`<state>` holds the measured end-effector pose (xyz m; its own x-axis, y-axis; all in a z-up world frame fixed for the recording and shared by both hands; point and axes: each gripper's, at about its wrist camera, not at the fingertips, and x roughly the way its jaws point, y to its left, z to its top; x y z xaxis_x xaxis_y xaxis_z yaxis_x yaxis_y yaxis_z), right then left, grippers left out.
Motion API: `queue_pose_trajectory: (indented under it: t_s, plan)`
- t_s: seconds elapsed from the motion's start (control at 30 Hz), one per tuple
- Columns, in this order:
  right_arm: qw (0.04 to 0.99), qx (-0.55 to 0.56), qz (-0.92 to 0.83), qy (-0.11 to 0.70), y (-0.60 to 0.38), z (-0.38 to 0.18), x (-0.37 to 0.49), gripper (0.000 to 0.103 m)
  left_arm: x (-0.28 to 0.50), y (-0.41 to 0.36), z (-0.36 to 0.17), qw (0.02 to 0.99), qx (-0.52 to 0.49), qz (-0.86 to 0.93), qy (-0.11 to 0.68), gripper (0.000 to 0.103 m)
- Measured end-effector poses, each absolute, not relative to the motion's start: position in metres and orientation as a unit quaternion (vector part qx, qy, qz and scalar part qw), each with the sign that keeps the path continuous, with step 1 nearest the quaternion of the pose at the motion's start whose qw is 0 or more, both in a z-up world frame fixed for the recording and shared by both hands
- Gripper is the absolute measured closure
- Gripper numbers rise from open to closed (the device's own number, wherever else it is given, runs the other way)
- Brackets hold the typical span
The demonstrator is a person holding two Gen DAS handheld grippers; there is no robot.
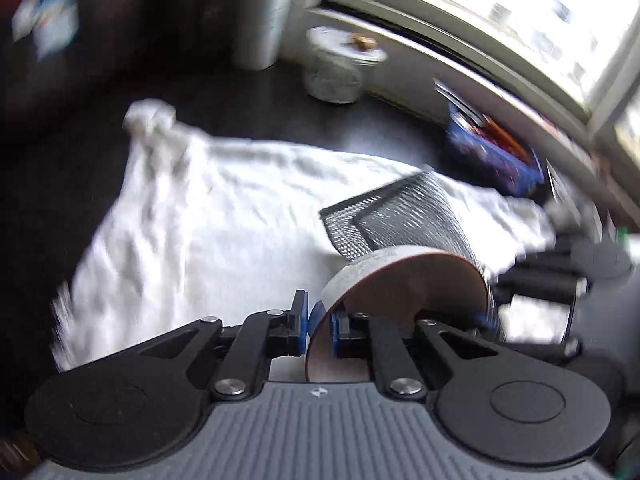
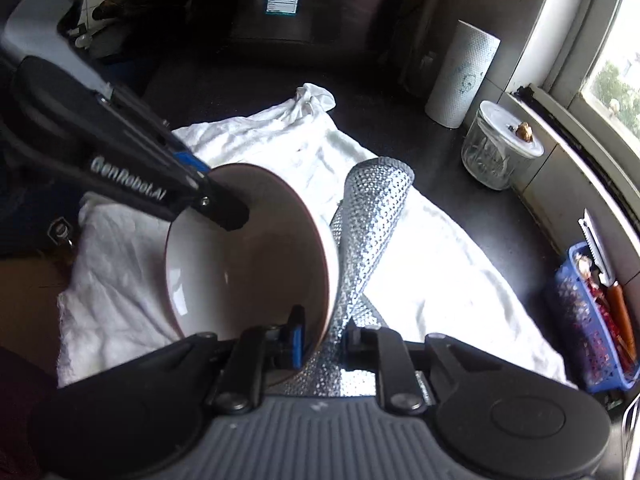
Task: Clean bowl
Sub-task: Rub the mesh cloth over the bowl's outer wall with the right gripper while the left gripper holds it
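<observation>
A bowl (image 2: 240, 272), pale inside with a dark red rim, hangs tilted on its side above a white towel. My left gripper (image 1: 318, 320) is shut on the bowl's (image 1: 404, 288) rim, one blue pad on each side of the wall. In the right wrist view the left gripper (image 2: 224, 212) comes in from the upper left onto the far rim. My right gripper (image 2: 324, 340) is shut on a silver mesh scouring cloth (image 2: 372, 216) together with the near rim: one pad is inside the bowl, and the cloth lies against the outside. The cloth (image 1: 400, 216) rises behind the bowl. The right gripper (image 1: 540, 284) is blurred.
A white towel (image 2: 440, 280) covers the dark counter. A glass jar with a lid (image 2: 496, 152), a paper towel roll (image 2: 460, 76) and a blue basket of utensils (image 2: 588, 320) stand along the window sill. A dark appliance (image 2: 304, 8) stands at the back.
</observation>
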<state>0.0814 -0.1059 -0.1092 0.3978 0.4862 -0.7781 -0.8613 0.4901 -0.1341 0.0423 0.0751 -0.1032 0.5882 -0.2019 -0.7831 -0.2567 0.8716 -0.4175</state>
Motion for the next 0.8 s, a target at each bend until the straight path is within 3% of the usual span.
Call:
queue_pose_trajectory:
  t_s: [0.17, 0.3, 0.43, 0.63, 0.8]
  plan:
    - [0.797, -0.254, 0.42, 0.352, -0.107, -0.107, 0.08, 0.083, 0.026, 0.108, -0.146, 0.739, -0.486, 0.048, 0.464, 0.09]
    - [0.8, -0.25, 0.413, 0.357, -0.109, -0.102, 0.086, 0.084, 0.017, 0.111, -0.171, 0.657, -0.588, 0.051, 0.469, 0.091]
    - [0.792, -0.251, 0.416, 0.368, -0.111, -0.106, 0.085, 0.086, 0.031, 0.091, -0.154, 0.723, -0.475, 0.034, 0.499, 0.091]
    - [0.789, -0.265, 0.419, 0.363, -0.111, -0.107, 0.083, 0.087, 0.053, 0.04, -0.094, 0.868, -0.111, -0.003, 0.485, 0.09]
    - [0.784, -0.319, 0.421, 0.327, -0.107, -0.1, 0.081, 0.091, 0.05, -0.003, -0.078, 0.889, 0.116, -0.063, 0.438, 0.09]
